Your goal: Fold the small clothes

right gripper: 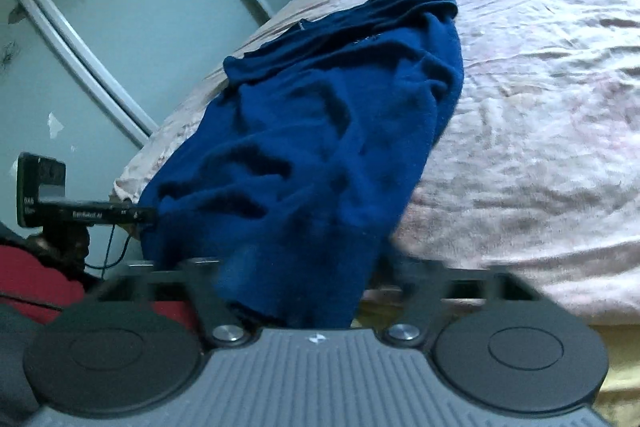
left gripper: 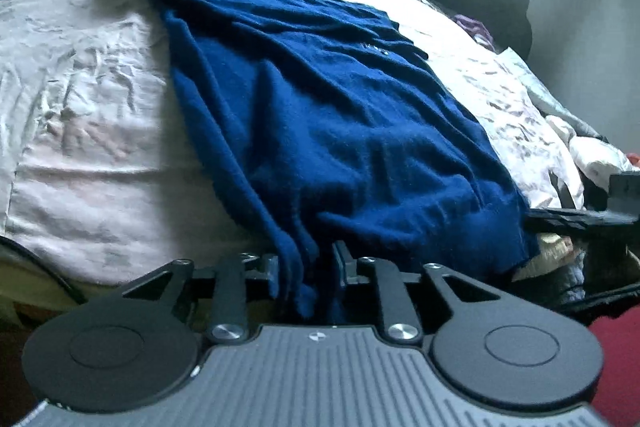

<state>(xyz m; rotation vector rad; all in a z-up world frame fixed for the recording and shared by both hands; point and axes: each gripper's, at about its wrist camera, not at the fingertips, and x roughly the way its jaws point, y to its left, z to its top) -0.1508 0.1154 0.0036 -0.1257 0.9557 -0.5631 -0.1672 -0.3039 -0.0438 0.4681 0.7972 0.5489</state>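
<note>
lying along the pink bed, the blue top is folded lengthwise only; its near hem is clamped by the left gripper and right gripper; the crosswise fold is left.

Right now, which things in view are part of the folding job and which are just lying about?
In the job:
- blue shirt, spread on the bed
- left gripper, shut on its near hem
- right gripper, hem between its fingers
- pink bedsheet, the work surface

Lying about:
- heap of clothes at the bed's edge
- wardrobe doors
</note>
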